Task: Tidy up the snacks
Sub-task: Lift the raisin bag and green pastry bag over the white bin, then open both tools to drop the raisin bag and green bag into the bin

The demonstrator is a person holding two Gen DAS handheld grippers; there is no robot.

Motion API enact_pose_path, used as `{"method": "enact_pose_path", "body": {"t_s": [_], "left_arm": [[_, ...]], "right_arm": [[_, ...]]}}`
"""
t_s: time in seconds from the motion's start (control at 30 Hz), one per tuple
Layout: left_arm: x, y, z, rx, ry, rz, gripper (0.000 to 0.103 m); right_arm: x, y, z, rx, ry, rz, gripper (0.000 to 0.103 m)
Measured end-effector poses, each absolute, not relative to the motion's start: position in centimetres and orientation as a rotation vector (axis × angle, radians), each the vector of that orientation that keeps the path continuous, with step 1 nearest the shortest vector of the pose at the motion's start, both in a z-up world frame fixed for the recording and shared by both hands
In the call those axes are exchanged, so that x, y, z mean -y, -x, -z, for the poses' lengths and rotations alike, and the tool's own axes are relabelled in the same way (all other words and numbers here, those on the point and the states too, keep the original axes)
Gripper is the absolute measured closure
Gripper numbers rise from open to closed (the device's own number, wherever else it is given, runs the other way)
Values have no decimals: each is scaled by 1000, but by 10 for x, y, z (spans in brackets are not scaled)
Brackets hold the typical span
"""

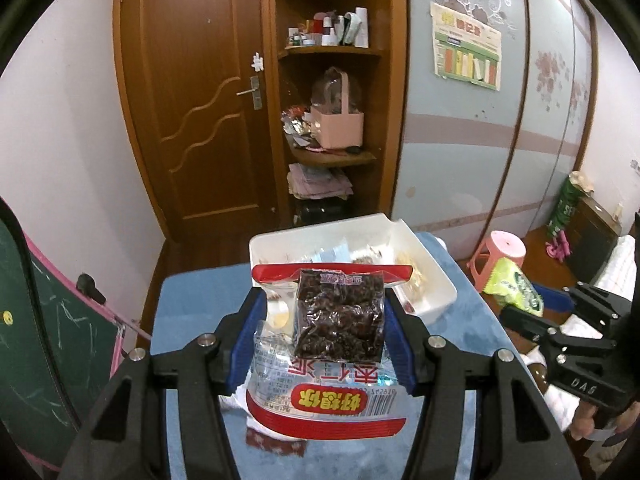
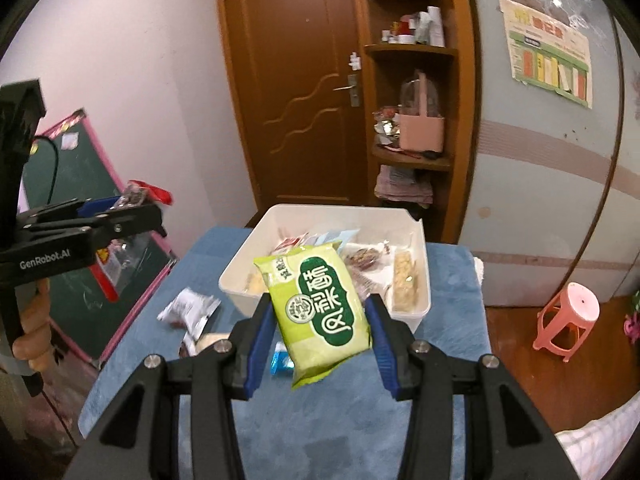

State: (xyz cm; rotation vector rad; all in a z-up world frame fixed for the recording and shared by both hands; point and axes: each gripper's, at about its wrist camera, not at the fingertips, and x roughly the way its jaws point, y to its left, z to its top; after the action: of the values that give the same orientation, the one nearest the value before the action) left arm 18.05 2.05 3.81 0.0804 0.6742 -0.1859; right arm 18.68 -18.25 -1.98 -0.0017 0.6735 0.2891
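Above the blue table (image 2: 320,420), left gripper (image 1: 326,332) pinches 2 red-trimmed packets (image 1: 328,392), right gripper (image 2: 320,332) a green packet (image 2: 320,312); lower both inside the white bin (image 2: 420,240) before releasing.

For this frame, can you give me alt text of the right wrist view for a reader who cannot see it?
The right gripper holds a green snack packet between its blue fingers, above a blue-covered table. Just beyond stands a white bin already holding several snacks. At left, the left gripper holds a clear red-trimmed bag, and loose wrappers lie on the table.
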Motion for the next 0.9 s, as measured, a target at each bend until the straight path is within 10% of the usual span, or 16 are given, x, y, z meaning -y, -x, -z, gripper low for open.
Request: {"method": "enact_pose_path", "body": {"t_s": [0.9], "left_arm": [[-23,-349,7,-845,-36,92,47]], "right_arm": [[185,-329,-3,-700,-55,-109,57]]}}
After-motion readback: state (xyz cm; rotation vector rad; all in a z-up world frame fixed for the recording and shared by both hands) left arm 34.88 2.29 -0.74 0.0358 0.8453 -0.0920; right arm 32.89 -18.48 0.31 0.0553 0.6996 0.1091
